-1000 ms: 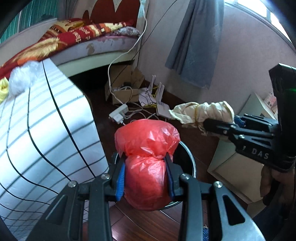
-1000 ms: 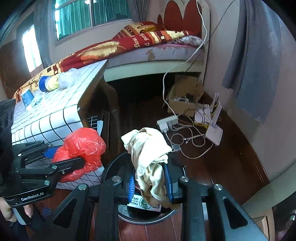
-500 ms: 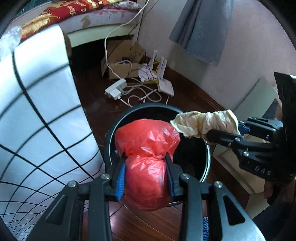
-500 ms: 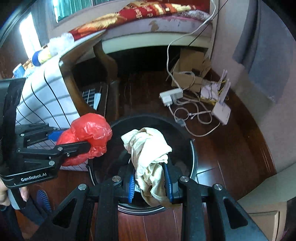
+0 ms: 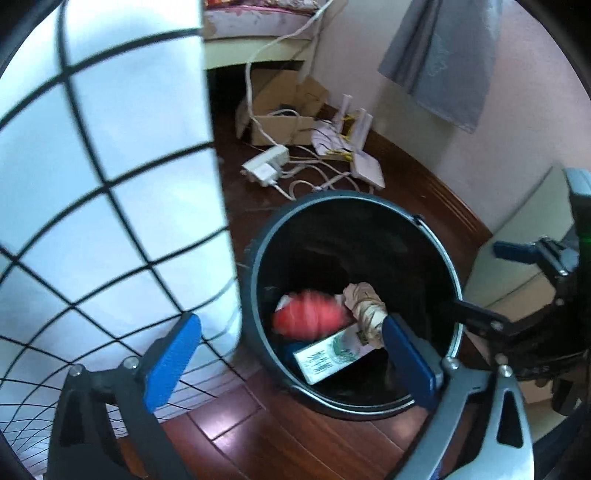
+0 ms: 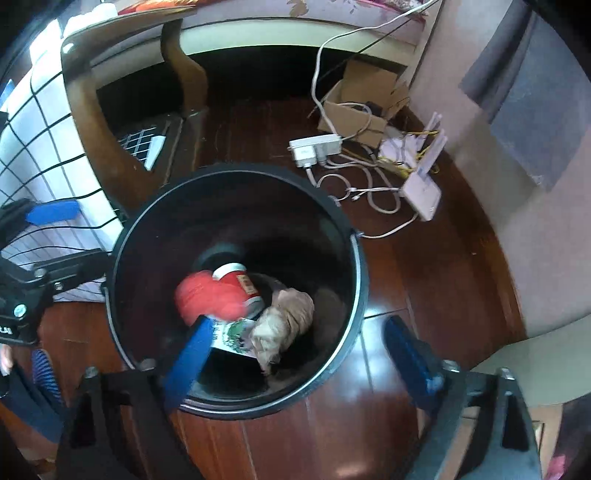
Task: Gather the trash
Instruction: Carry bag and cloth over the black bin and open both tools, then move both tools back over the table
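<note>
This is a lived-in bedroom in a home. A bed with a pale frame [image 6: 295, 35] and patterned bedding stands along the far wall, and a grey fabric curtain [image 5: 443, 62] hangs against the pinkish plastered wall [image 5: 517, 140]. The floor is dark reddish wooden boards [image 6: 424, 258]. On it, by the foot of the bed, lie an open brown cardboard box [image 6: 358, 107], a white plastic power strip [image 6: 314, 147] with tangled white cables [image 6: 362, 184] and a white router with upright antennas [image 6: 424, 184]. A round black plastic waste bin [image 5: 454, 295] stands on the boards beside a table draped in a white cloth with black grid lines [image 5: 110, 184].
</note>
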The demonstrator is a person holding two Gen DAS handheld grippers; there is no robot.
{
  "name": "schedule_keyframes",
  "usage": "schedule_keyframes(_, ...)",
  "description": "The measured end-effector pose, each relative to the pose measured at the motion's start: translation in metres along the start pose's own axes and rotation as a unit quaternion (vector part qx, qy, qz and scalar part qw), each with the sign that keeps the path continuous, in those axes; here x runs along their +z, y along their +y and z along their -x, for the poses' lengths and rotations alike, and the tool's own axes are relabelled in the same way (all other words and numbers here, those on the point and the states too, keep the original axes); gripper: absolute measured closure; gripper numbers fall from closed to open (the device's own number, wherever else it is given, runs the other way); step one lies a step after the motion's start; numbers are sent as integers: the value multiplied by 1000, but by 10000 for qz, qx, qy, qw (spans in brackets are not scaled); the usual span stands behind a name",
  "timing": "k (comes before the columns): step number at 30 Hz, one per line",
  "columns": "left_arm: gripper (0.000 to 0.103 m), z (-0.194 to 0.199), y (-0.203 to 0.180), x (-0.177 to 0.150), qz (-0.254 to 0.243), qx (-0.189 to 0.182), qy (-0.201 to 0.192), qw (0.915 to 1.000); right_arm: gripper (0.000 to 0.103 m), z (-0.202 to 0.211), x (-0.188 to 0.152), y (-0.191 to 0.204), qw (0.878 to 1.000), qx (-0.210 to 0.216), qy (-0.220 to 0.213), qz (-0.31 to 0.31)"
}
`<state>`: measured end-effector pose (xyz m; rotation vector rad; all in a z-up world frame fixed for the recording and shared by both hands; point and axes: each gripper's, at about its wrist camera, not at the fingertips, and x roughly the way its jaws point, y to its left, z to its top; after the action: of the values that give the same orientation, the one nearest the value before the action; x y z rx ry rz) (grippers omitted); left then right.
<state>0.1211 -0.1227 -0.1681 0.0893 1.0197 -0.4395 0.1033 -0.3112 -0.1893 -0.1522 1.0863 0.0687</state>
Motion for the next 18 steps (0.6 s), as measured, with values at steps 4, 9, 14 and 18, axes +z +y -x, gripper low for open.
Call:
schedule_keyframes(4, 4, 9, 2, 1, 23, 165, -132, 9998, 0, 5, 3, 3, 10000, -21, -51, 21)
schedule_keyframes(9, 4, 20, 5, 2, 31, 246, -219, 9995, 0, 13, 8, 8, 9999, 47, -139, 58)
schedule_keyframes(14, 4, 35, 8, 2, 18, 334, -289, 9990, 0, 28, 13, 14, 9995, 120, -291, 67)
schedule_keyframes(18, 3, 56, 9, 4, 99, 426, -484, 9979, 0, 48, 18, 16, 9985, 161, -515, 1)
